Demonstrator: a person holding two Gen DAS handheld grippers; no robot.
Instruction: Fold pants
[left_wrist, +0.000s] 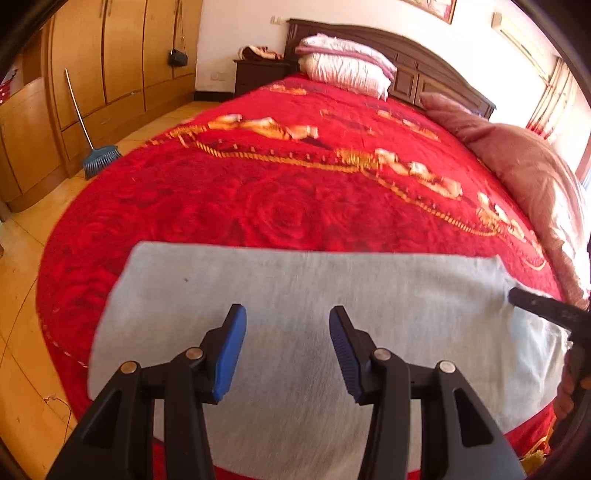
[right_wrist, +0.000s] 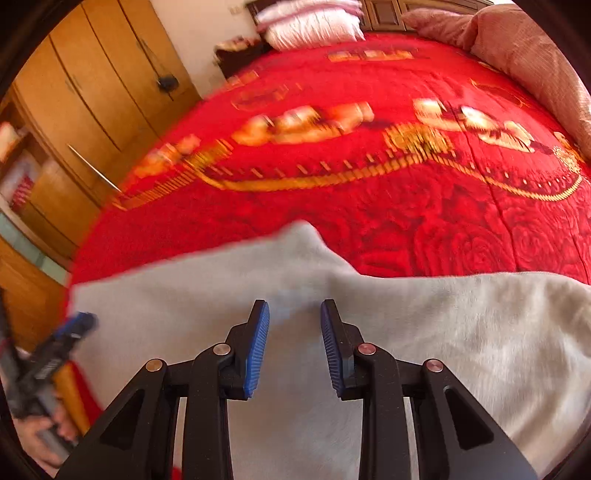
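Observation:
Light grey pants (left_wrist: 295, 295) lie spread flat across the near end of a red bed. They also show in the right wrist view (right_wrist: 443, 325), where a soft ridge rises at their far edge. My left gripper (left_wrist: 286, 321) hovers above the cloth, open and empty, blue pads apart. My right gripper (right_wrist: 294, 317) is also open and empty over the cloth. The right gripper's black finger (left_wrist: 543, 304) shows at the pants' right edge in the left wrist view. The left gripper (right_wrist: 70, 332) shows blurred at the left of the right wrist view.
The red blanket with gold pattern (left_wrist: 295, 177) covers the bed. White pillows (left_wrist: 343, 64) and a pink quilt (left_wrist: 524, 173) lie at the head and right side. A broom (left_wrist: 96, 155) leans on wooden wardrobes (left_wrist: 110, 55) to the left.

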